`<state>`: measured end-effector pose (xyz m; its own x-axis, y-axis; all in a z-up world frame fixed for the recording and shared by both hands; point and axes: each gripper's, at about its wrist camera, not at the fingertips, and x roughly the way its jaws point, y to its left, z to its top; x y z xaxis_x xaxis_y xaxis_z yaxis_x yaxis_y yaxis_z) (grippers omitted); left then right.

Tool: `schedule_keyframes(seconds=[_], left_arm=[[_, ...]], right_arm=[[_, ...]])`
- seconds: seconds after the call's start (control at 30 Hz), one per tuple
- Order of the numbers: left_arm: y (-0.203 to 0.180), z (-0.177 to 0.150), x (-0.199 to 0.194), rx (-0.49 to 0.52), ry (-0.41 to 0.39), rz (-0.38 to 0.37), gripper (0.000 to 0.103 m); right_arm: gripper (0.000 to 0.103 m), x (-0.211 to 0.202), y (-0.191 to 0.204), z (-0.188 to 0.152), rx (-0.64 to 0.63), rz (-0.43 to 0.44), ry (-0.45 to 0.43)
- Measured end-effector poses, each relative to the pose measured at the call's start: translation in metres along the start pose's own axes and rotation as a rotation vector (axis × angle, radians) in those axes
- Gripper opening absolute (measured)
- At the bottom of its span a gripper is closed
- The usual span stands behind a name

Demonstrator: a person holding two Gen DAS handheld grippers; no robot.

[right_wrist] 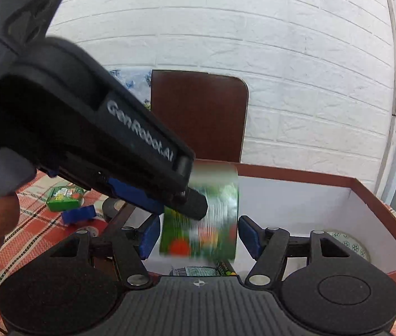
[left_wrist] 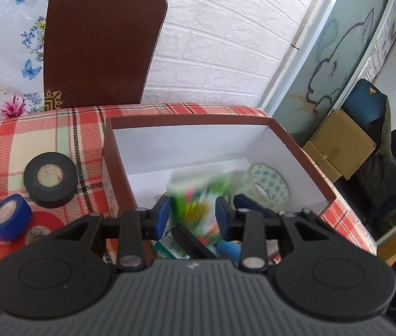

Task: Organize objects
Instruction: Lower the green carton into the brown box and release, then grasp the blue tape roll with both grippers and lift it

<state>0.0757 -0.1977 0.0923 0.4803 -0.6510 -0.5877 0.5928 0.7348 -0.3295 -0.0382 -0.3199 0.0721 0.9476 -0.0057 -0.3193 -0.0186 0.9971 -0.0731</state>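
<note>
My left gripper (left_wrist: pixel 192 212) hangs open around the blurred green carton (left_wrist: pixel 198 207), apparently dropping into the box (left_wrist: pixel 119 173). Right gripper (right_wrist: pixel 199 238), at its five o'clock, gapes empty. Light, stiff card: grip flat sides.

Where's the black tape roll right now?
In the left wrist view, the black tape roll lies flat on the plaid tablecloth, left of the open box, just behind the blue tape roll.

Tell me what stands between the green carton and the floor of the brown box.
No lid or wall is in the way: the blurred green carton is already over the open brown box. Items lie beneath it on the box floor, including a green packet. The patterned tape roll sits off to the right.
</note>
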Motion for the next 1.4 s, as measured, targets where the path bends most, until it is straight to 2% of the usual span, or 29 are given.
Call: schedule_keyframes(seconds=[0.17,0.27,0.33,0.4,0.47,0.6,0.67,0.8,0.9,0.93,1.0,1.03,1.1,1.2,1.3,1.4], left_arm=[[0.015,0.009,-0.038,-0.009,-0.128,0.007,0.038],[0.044,0.005,-0.074,-0.065,-0.213,0.051,0.038],[0.071,-0.007,-0.094,-0.106,-0.247,0.116,0.038],[0.102,-0.026,-0.104,-0.162,-0.241,0.187,0.038],[0.135,-0.048,-0.105,-0.246,-0.19,0.251,0.038],[0.181,-0.093,-0.099,-0.343,-0.116,0.355,0.037],[0.198,-0.108,-0.098,-0.378,-0.092,0.374,0.037],[0.218,-0.124,-0.103,-0.401,-0.167,0.304,0.036],[0.228,-0.137,-0.104,-0.425,-0.245,0.235,0.035],[0.234,-0.141,-0.107,-0.457,-0.263,0.206,0.035],[0.247,-0.143,-0.11,-0.543,-0.27,0.157,0.026],[0.252,-0.144,-0.112,-0.576,-0.268,0.138,0.023],[0.256,-0.143,-0.116,-0.608,-0.263,0.127,0.021],[0.25,-0.131,-0.122,-0.584,-0.231,0.17,0.025],[0.236,-0.12,-0.122,-0.533,-0.189,0.131,0.031],[0.216,-0.11,-0.112,-0.479,-0.116,0.099,0.031]], right_arm=[[0.062,-0.023,0.008,0.007,-0.007,0.016,-0.104],[0.062,-0.041,0.028,0.014,-0.026,0.059,-0.19],[0.063,-0.046,0.044,0.015,-0.04,0.13,-0.196],[0.063,-0.042,0.065,0.011,-0.069,0.204,-0.148],[0.061,-0.032,0.09,0.002,-0.112,0.267,-0.084],[0.058,0.004,0.131,-0.015,-0.147,0.296,0.06],[0.058,0.028,0.14,-0.016,-0.14,0.286,0.1],[0.066,0.072,0.147,0.0,-0.167,0.224,0.097],[0.069,0.102,0.153,0.011,-0.205,0.201,0.141],[0.067,0.113,0.155,0.013,-0.231,0.204,0.175],[0.055,0.132,0.16,0.009,-0.29,0.195,0.238],[0.055,0.133,0.161,0.007,-0.304,0.191,0.235],[0.055,0.124,0.161,0.01,-0.286,0.215,0.219],[0.055,0.087,0.167,0.009,-0.244,0.298,0.175],[0.055,0.049,0.168,-0.006,-0.157,0.404,0.199],[0.055,0.025,0.169,-0.029,-0.146,0.423,0.235]])
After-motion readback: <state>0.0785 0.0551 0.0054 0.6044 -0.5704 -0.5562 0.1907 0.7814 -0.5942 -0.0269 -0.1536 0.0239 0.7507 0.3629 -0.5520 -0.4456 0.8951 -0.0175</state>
